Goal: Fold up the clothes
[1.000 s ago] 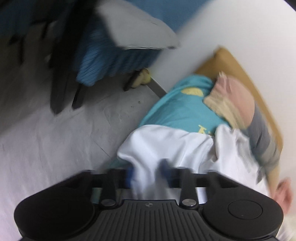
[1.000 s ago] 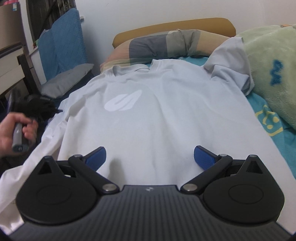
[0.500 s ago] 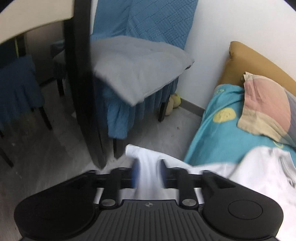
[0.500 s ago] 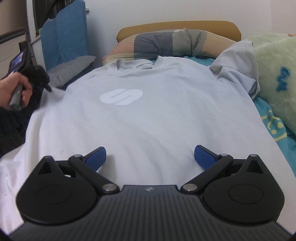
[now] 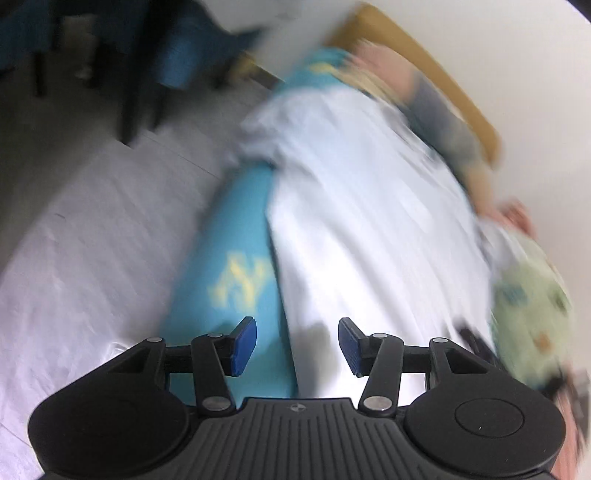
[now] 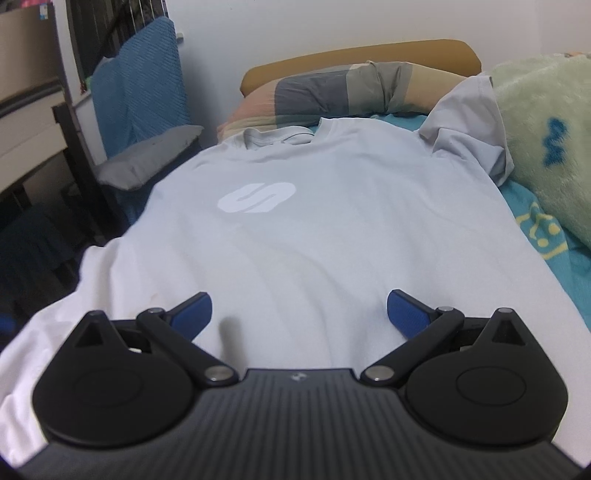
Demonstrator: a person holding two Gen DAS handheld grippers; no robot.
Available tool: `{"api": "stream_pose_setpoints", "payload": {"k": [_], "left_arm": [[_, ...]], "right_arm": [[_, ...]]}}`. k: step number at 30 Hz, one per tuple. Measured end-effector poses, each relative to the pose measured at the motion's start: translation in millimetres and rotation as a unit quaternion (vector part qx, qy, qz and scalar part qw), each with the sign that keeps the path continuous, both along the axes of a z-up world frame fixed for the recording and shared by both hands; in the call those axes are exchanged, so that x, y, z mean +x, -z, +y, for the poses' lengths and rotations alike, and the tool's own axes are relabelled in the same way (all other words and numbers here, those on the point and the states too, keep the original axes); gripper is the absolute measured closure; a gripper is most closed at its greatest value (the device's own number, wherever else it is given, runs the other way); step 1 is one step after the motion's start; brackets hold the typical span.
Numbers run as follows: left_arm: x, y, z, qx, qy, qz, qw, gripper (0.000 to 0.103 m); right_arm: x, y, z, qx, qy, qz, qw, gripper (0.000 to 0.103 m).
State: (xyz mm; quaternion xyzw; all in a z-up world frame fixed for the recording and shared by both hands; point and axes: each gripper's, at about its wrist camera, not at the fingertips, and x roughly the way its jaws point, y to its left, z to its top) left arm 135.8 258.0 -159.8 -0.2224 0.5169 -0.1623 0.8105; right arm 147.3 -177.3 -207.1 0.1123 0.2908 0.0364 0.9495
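A white T-shirt [image 6: 295, 236] lies flat and face up on the bed, spread out just ahead of the right claw [image 6: 299, 312].

wall [image 6: 314, 22]: white | floor [image 5: 92, 221]: pale grey | bed headboard [image 6: 354, 55]: mustard | blue-covered chair [image 6: 136, 96]: left of bed | bed sheet [image 6: 535, 221]: teal

Your right wrist camera is sitting low at the bed's foot, facing along the white T-shirt [image 6: 295, 229] toward the pillow [image 6: 332, 92]. Your left one is looking steeply down over the bed's edge, blurred, sharing shirt [image 5: 369, 221] and pillow [image 5: 436, 107].
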Motion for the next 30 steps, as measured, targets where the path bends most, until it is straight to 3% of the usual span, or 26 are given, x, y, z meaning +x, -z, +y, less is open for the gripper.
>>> {"api": "stream_pose_setpoints", "payload": {"k": [5,8,10,13,17,20,26,27,28,30], "left_arm": [[-62,14,-7,0.011,0.083,0.007,0.9965,0.061],[-83,13,-2,0.001,0.077,-0.004,0.997,0.067],[-94,14,4,0.01,0.056,0.0,0.9984,0.07],[-96,17,19,-0.015,0.032,0.009,0.9993,0.07],[-106,20,17,-0.058,0.046,0.014,0.9971,0.07],[-110,21,6,-0.063,0.064,0.017,0.9958,0.069],[-100,15,-17,0.013,0.102,0.007,0.9946,0.073],[-100,13,-22,0.034,0.112,0.006,0.9931,0.091],[-100,11,-28,0.054,0.121,0.006,0.9912,0.1],[-101,1,-30,0.074,0.119,0.006,0.9901,0.101]], "right_arm": [[-35,-28,-14,0.028,0.033,0.036,0.998,0.0],[-64,-61,-35,0.082,0.069,0.037,0.994,0.0],[-87,-71,-52,0.156,0.098,0.044,0.982,0.0],[-118,-70,-63,0.234,0.12,0.054,0.963,0.0],[-136,-69,-63,0.211,0.137,0.054,0.966,0.0],[-143,-74,-63,0.21,0.141,0.042,0.967,0.0],[-143,-82,-52,0.15,0.134,0.027,0.979,0.0],[-142,-82,-52,0.146,0.134,0.029,0.98,0.0],[-143,-81,-52,0.143,0.135,0.029,0.98,0.0],[-145,-83,-53,0.136,0.141,0.024,0.98,0.0]]}}
